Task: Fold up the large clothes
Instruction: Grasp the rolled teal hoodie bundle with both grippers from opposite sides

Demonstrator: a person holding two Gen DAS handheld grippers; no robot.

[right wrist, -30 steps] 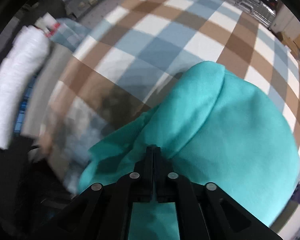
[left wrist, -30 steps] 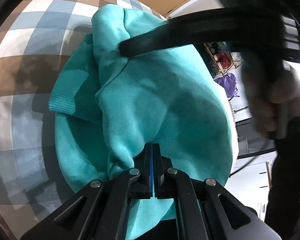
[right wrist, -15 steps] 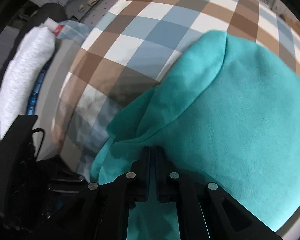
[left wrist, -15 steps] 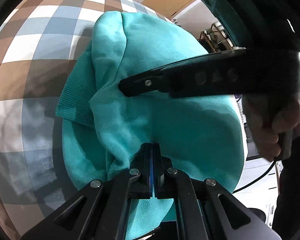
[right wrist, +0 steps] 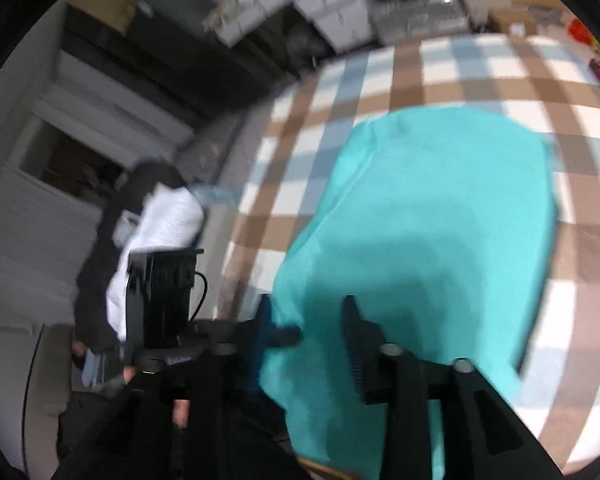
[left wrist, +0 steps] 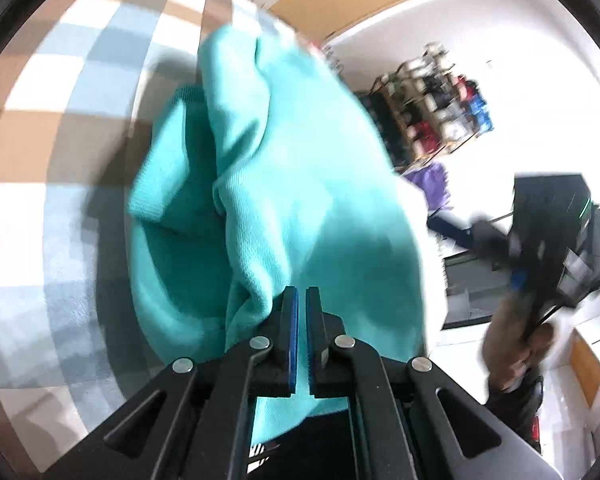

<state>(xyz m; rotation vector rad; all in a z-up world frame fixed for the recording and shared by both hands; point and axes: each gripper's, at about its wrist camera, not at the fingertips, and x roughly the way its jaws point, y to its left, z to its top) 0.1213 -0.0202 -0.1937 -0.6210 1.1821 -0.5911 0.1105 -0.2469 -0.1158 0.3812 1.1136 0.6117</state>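
A teal garment (left wrist: 300, 184) lies bunched on the checked tablecloth (left wrist: 60, 184). My left gripper (left wrist: 301, 304) is shut on a gathered fold at the garment's near edge, and the fabric runs up to its tips. In the right wrist view the teal garment (right wrist: 440, 216) lies flatter, spread over the checked tablecloth (right wrist: 480, 72). My right gripper (right wrist: 310, 320) hovers over its near edge with jaws opening; no fabric is pinched between them. The right gripper (left wrist: 540, 240) also shows blurred at the far right of the left wrist view, held by a hand (left wrist: 516, 356).
A white folded textile (right wrist: 160, 220) and dark items sit beyond the table's left edge. The left gripper's black body (right wrist: 160, 292) is close on that side. Shelving with coloured items (left wrist: 432, 108) and a purple thing (left wrist: 428, 184) stand behind the table's right side.
The right gripper has let go of the teal garment, opened, and swung away from over it. The left gripper stays shut on its fold and has lifted slightly.
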